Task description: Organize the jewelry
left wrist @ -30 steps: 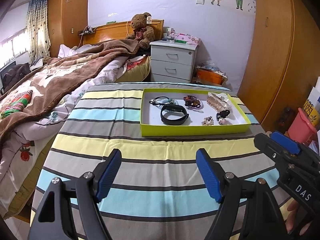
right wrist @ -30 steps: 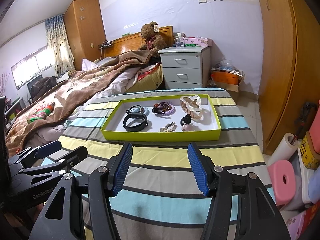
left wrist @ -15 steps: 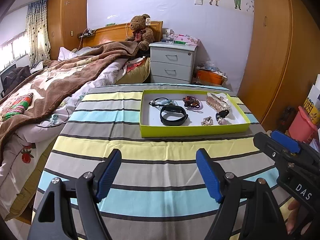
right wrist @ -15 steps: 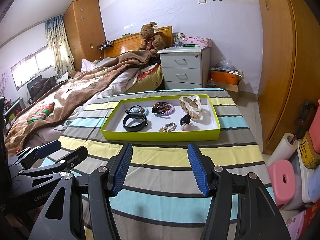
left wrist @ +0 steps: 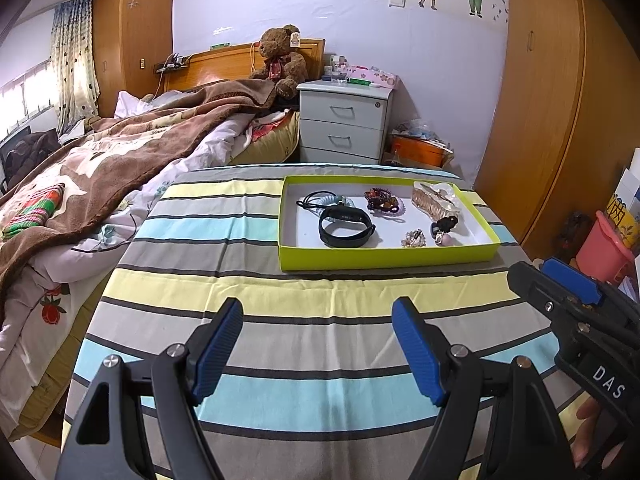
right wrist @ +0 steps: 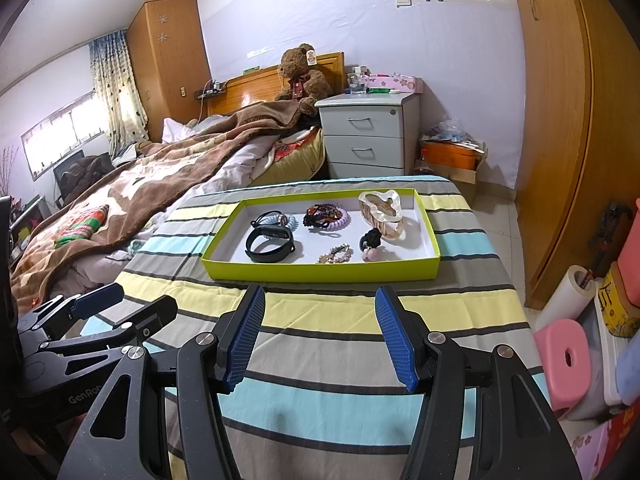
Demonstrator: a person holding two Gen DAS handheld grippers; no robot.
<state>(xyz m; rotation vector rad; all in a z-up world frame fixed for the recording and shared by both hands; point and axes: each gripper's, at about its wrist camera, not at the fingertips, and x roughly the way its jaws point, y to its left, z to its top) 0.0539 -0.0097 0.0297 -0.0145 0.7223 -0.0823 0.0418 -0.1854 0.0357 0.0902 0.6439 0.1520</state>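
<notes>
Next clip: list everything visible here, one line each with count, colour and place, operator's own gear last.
shallow cardboard tray: 1, lime green with white floor, on the striped cloth
black wristband: 1, black, tray front left
coiled hair tie with black cord: 1, pale blue, behind the wristband
lilac coil tie with dark beaded piece: 1 cluster, tray middle back
translucent claw clip: 1, beige, tray back right
beaded bracelet: 1, gold-toned, tray front middle
black hair tie with pink bead: 1, tray front right
striped tablecloth: 1, yellow, grey, blue
teddy bear: 1, brown, by the headboard
nightstand: 1, grey-white, beside the bed
plastic stool: 1, pink, floor right
left gripper: open, nothing between fingers
right gripper: open, nothing between fingers
</notes>
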